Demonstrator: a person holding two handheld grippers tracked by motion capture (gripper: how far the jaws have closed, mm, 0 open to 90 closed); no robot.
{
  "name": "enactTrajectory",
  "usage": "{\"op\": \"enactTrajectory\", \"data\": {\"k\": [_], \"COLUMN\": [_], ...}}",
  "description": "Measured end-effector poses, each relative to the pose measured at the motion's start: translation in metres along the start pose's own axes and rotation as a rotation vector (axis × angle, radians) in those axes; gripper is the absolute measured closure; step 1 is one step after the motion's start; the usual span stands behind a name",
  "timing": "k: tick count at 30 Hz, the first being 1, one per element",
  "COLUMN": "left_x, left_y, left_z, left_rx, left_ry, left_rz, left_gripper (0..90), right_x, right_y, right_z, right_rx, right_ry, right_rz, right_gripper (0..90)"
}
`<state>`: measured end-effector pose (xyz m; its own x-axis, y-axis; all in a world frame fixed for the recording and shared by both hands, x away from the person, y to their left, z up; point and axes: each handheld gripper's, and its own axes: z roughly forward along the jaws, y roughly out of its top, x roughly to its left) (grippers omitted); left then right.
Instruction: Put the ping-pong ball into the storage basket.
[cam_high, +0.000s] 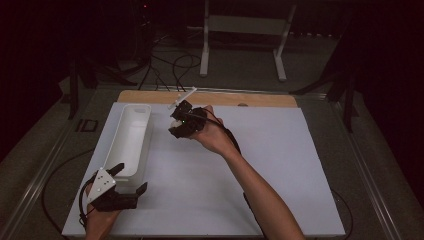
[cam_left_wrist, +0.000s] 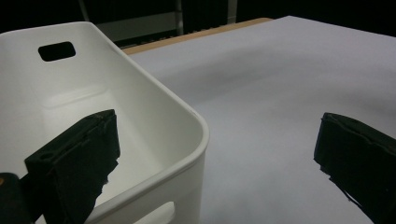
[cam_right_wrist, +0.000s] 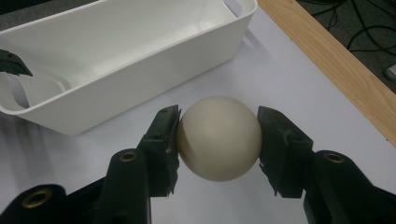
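A cream ball (cam_right_wrist: 219, 137) sits between the two black jaws of my right gripper (cam_right_wrist: 218, 136), which is shut on it. In the high view this gripper (cam_high: 176, 125) is over the white mat (cam_high: 250, 165), just right of the far end of the white bin (cam_high: 149, 131). I cannot tell whether the ball touches the mat. The bin (cam_right_wrist: 116, 70) is long, has handle slots, and holds nothing that I can see. My left gripper (cam_high: 132, 176) is open at the bin's near end. One of its jaws reaches over the bin's corner (cam_left_wrist: 187, 112) and the other is over the mat.
The mat lies on a wooden board whose edge (cam_high: 210, 97) shows at the back. Beyond the table, a white stand (cam_high: 245, 25) and dark cables (cam_high: 175, 65) are on the floor. A cable trails from the left gripper past the mat's left edge.
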<state>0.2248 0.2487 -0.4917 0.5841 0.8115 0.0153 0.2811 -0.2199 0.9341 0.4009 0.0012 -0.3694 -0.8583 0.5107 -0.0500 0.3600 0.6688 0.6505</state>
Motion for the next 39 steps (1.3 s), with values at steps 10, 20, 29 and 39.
{"op": "enactTrajectory", "data": {"k": [10, 20, 29, 39], "left_x": [0.000, 0.000, 0.000, 0.000], "left_y": [0.000, 0.000, 0.000, 0.000], "left_z": [0.000, 0.000, 0.000, 0.000], "left_rx": [0.001, 0.000, 0.000, 0.000], "left_ry": [0.000, -0.001, -0.002, -0.003], "left_rz": [0.002, 0.001, 0.001, 0.001], "left_gripper": [0.9, 0.9, 0.9, 0.9], "right_x": [0.006, 0.011, 0.014, 0.018], "right_y": [0.005, 0.009, 0.013, 0.015], "right_z": [0.000, -0.001, -0.002, 0.000], "right_rx": [-0.004, -0.010, -0.017, -0.020], "right_ry": [0.009, 0.013, 0.018, 0.024], "right_rz": [-0.013, -0.026, -0.032, -0.035], "right_gripper": [50.2, 50.3, 50.3, 50.3]}}
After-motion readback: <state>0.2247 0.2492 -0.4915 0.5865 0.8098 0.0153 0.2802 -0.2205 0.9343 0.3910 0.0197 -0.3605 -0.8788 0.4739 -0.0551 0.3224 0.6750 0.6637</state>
